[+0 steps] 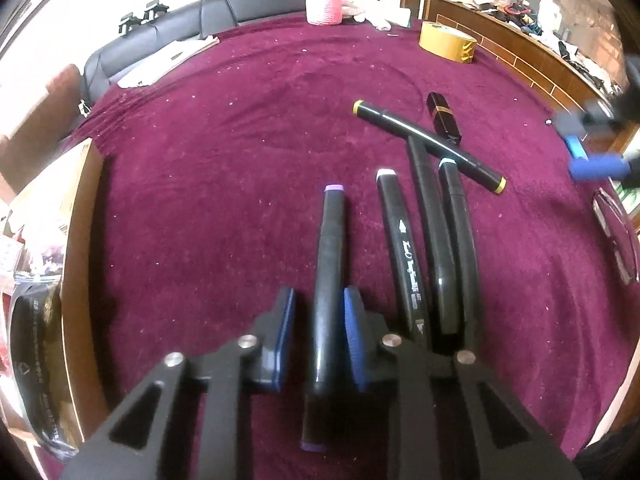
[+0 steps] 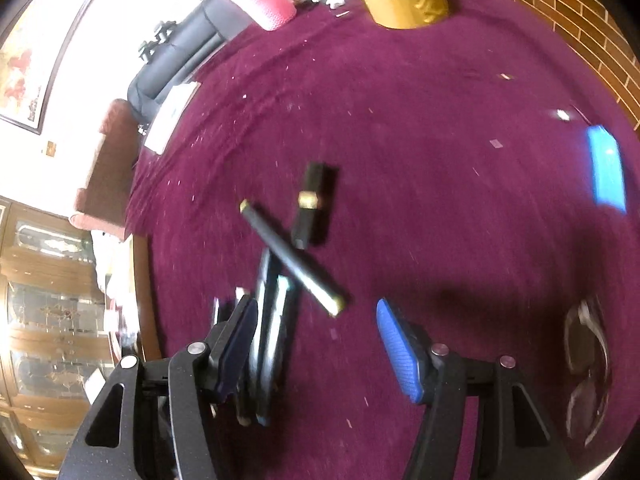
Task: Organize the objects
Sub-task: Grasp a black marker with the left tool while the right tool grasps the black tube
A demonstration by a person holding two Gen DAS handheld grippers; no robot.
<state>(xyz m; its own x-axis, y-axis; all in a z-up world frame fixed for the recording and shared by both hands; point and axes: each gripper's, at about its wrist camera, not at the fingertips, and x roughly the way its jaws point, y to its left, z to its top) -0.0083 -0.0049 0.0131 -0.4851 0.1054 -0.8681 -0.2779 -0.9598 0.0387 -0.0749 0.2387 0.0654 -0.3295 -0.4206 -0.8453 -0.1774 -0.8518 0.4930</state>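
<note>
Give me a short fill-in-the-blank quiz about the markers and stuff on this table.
1. The left gripper is closed on the marker with ____ caps.
2. The marker with yellow caps lies ____ another marker.
3. The right gripper holds ____.
4. The roll of tape lies on the ____ cloth.

Answers: purple; across; nothing; purple

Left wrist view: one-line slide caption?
Left gripper fingers closed on a purple-capped marker beside three parallel markers on the maroon cloth.
</note>
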